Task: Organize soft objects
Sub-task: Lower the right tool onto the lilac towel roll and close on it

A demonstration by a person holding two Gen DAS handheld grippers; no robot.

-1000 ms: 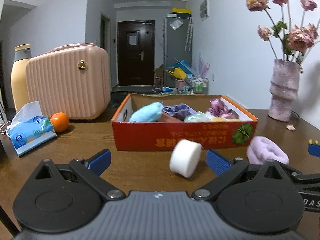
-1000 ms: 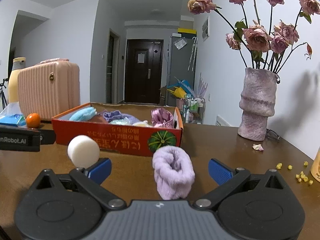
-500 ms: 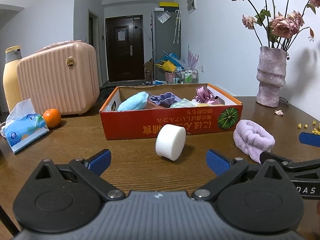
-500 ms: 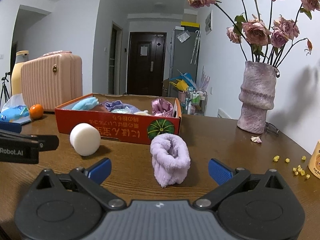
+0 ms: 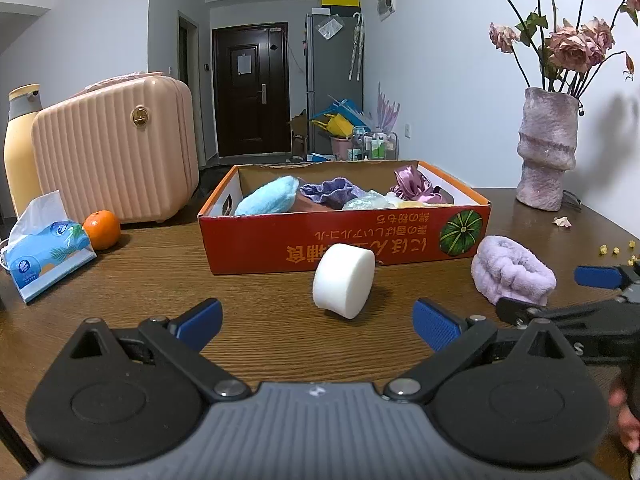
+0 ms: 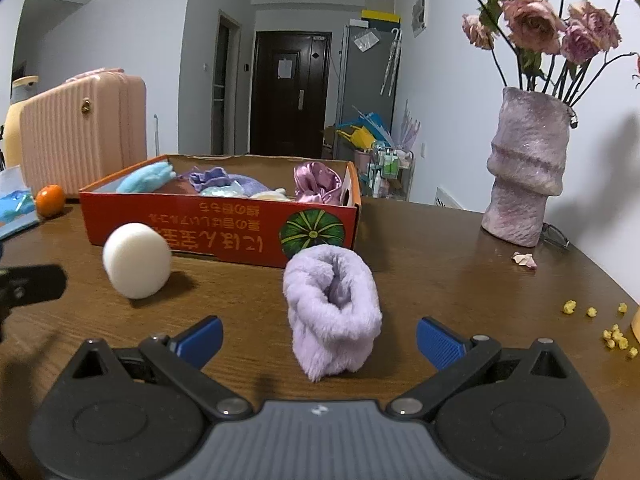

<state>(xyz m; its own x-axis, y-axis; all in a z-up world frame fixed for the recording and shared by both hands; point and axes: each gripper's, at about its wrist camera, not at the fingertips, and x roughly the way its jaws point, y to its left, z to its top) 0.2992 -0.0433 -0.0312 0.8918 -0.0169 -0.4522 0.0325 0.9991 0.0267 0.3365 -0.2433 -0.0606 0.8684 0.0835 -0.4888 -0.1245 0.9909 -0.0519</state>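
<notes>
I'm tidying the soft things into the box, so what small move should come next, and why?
Probably ease the right tongs forward and close them on the lilac plush roll. Both the right and left tongs are open and empty. The roll lies on the table centred between the right blue fingertips, outside the red cardboard box. The white foam cylinder could follow.

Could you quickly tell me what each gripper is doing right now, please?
Left gripper: open, empty, facing the white sponge.
Right gripper: open, empty, facing the purple towel.
</notes>
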